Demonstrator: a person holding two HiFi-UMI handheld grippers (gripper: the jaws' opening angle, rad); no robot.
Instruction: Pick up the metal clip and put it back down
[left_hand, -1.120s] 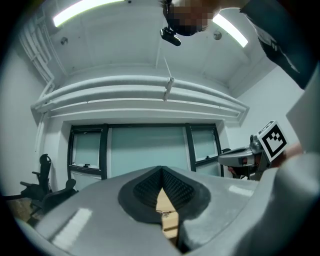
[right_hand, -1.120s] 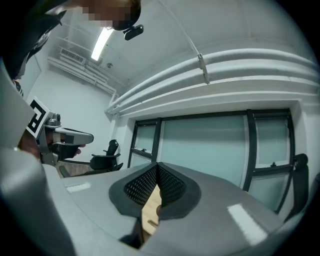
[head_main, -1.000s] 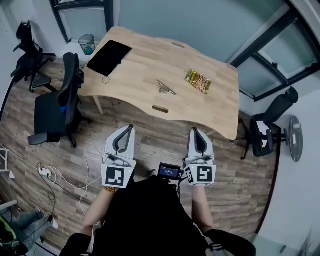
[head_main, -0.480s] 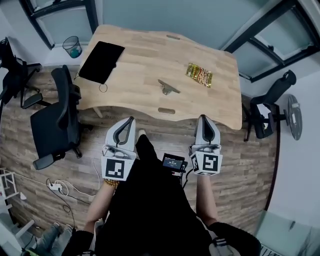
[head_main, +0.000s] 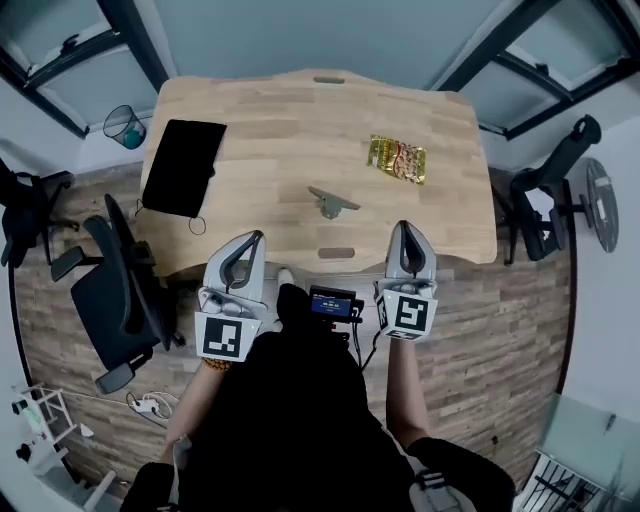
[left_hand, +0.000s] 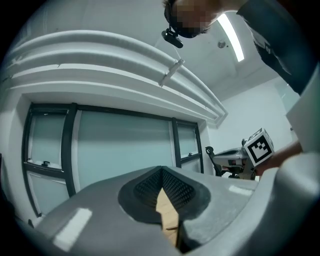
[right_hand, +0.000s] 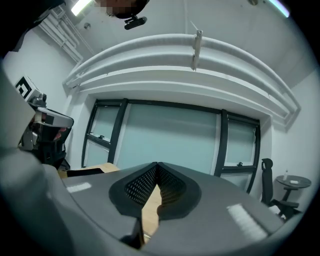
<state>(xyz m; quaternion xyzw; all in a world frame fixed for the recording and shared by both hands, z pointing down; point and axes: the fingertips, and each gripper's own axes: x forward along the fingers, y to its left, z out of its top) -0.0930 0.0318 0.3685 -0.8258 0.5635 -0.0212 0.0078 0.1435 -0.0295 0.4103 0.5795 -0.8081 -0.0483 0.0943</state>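
Wooden desk, plank floor, perhaps frosted windows.

The table is pale wood with a smooth, satin grain, and the floor below it is darker, rougher-looking plank. On the tabletop the metal clip has a dull silvery sheen, the packet is shiny gold foil, and the black pad is flat matt. The left gripper and right gripper are smooth, matt pale-grey plastic shells, their inner pads black with a fine dimpled, rubbery-looking texture.
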